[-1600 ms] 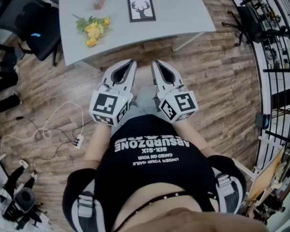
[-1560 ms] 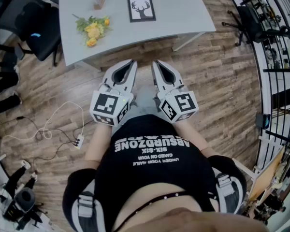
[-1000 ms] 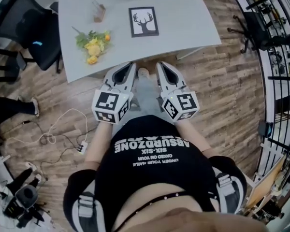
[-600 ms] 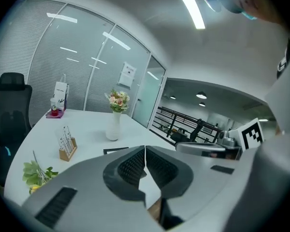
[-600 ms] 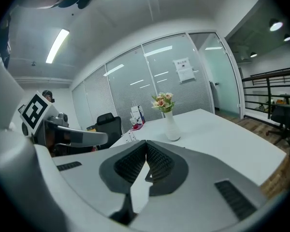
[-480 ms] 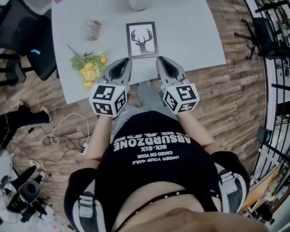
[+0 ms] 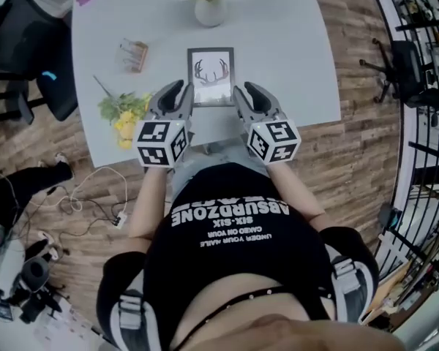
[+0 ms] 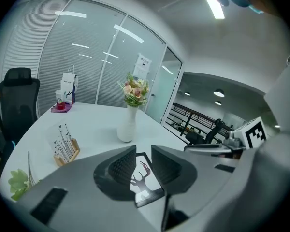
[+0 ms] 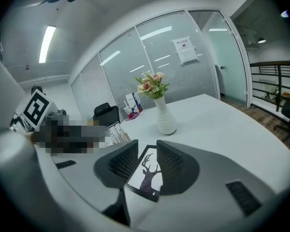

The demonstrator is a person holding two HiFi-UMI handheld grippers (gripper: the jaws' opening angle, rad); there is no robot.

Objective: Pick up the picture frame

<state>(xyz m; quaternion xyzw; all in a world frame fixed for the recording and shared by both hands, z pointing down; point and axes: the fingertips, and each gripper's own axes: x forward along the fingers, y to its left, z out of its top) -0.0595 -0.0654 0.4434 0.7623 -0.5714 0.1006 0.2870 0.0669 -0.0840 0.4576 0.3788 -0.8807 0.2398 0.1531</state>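
- both claws are opening as i look: the left gripper (image 7: pixel 175 88) has a narrow gap and the right gripper (image 7: pixel 246 89) a wider one, and neither has anything pressed between its pads.
- through each gap i only see the picture frame (image 7: pixel 211 75) lying further on; the pads are clear of it in both the left gripper view (image 8: pixel 143 152) and the right gripper view (image 9: pixel 147 146).
- from the head view the frame sits between the two claws and slightly ahead of their tips, with its near short edge toward me.
- its long axis runs straight away from me, toward the vase (image 7: pixel 209 9), roughly in line with the way both claws point.
- i judge neither hand clearly nearer; the left tips sit just beside the near-left corner and the right tips just beside the near-right one.
- the long side edges look like what a claw would have to close on.
- the frame lies flat on the pale table (image 7: pixel 285 50), a thin dark rectangular border round a white sheet with a black stag's head and antlers (image 9: pixel 146 175).
- lying flat and thin, i expect it to be awkward to get a jaw under.
- further out are yellow flowers (image 7: pixel 121 112) to the left near the table edge, and a small wooden holder (image 7: pixel 134 55) beyond them, both well apart from the frame.
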